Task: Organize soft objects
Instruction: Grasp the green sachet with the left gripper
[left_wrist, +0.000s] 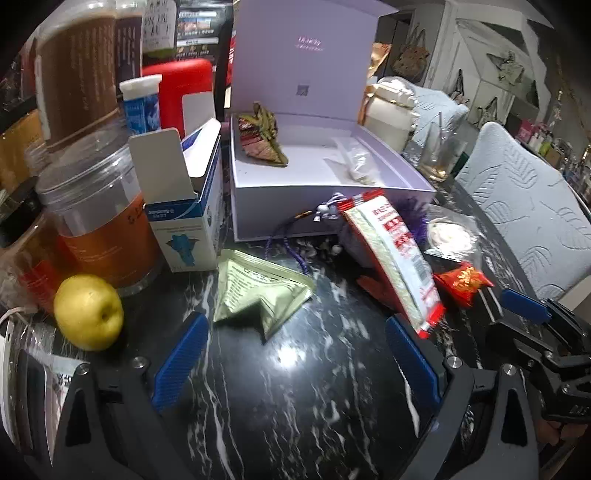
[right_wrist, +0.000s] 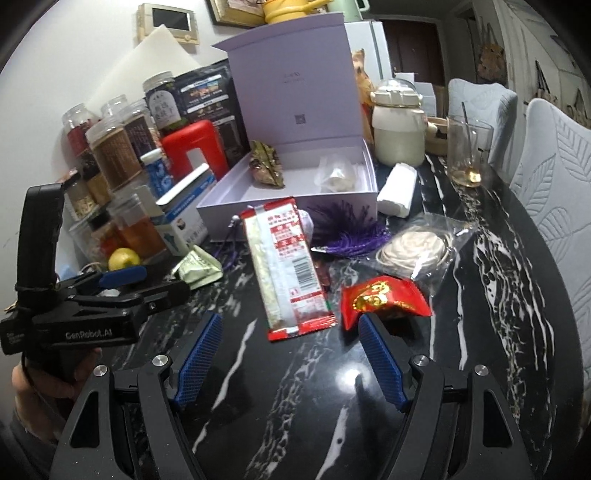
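Note:
An open lilac box stands at the back of the black marble table; it holds a brown-green pouch and a clear bag. In front lie a green foil packet, a long red-and-white packet, a small red packet, a purple tassel and a bagged pale coil. My left gripper is open just short of the green packet. My right gripper is open near the red packets. Both are empty.
Jars, a blue-white carton, a red container and a yellow apple crowd the left. A cream pot, a glass with a spoon and a white roll stand right of the box. Chairs line the right edge.

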